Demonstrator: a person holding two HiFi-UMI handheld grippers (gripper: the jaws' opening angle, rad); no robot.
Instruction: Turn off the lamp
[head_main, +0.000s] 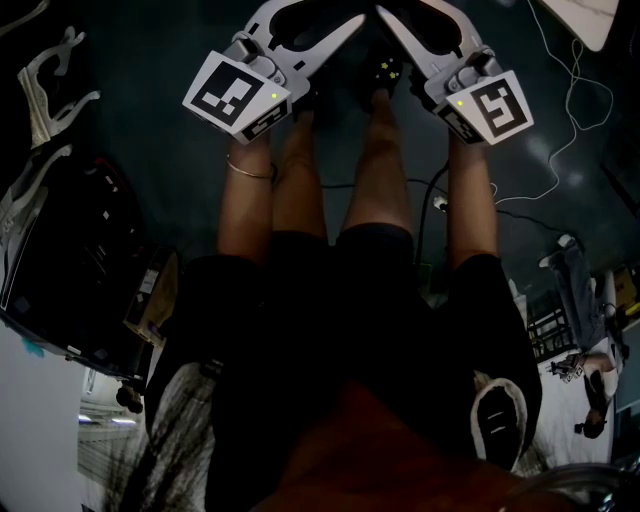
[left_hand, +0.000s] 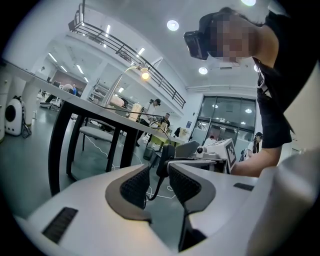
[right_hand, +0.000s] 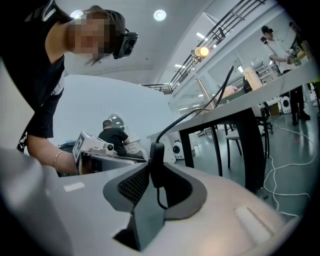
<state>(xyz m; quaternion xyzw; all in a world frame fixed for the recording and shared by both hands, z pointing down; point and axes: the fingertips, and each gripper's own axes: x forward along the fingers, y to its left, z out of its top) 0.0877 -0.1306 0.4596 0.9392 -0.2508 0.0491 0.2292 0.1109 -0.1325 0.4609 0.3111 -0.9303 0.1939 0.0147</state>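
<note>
Grippers: both are held out in front of the person, roughly level, with their tips converging.
Left gripper (left_hand: 160, 172): jaws released and standing apart, with neither pad pressing on anything. Its marker cube (head_main: 235, 95) faces up toward the head camera.
Bangle (head_main: 248, 170): a thin band on the person's left wrist, just behind that cube.
Switch (right_hand: 156, 162): a black inline switch on the lamp's cord, hanging in the air below the table edge. It sits where the two sets of tips meet.
Cord (right_hand: 200, 114): black, arcing up from the switch to the table top. A short tail dangles below the switch.
Right gripper (right_hand: 157, 171): jaws clenched on the switch, which stands up between its textured pads.
Table (right_hand: 260, 97): light top on black legs, standing beyond both tools.
Lamp (right_hand: 202, 51): stands on the table top on a slender bent arm, high above and well apart from the switch. Its bulb is glowing, so it is not yet turned off.
Background: other people work at distant benches under round ceiling lights.
</note>
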